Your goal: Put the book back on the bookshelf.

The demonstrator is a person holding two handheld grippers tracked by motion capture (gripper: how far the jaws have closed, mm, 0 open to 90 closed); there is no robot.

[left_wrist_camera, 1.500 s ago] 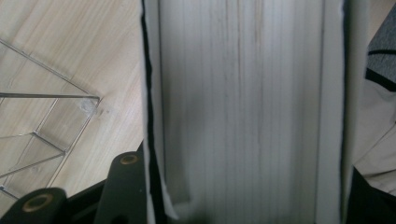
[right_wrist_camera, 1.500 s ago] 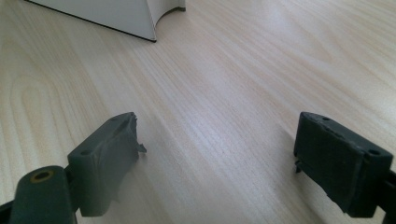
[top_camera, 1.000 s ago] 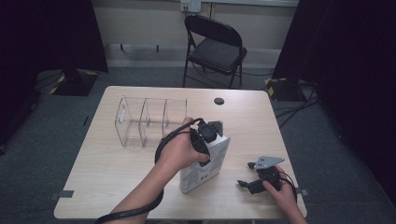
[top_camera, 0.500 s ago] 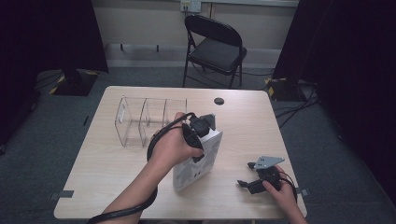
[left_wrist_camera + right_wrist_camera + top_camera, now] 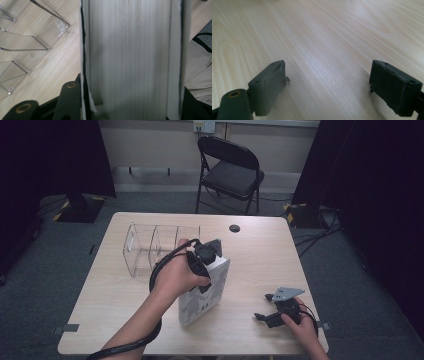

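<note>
While the left hand-held gripper [image 5: 207,254] pinches the top edge of the white book [image 5: 205,292], standing it tilted on the worktop [image 5: 260,250], the clear divider rack [image 5: 150,247] just beside it holds nothing; slotting remains. The right hand-held gripper [image 5: 267,312] rests spread, idle.

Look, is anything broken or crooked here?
Yes. The right gripper has torn, ragged pads on its open jaws. The book in the left gripper tilts, one bottom edge on the table.
</note>
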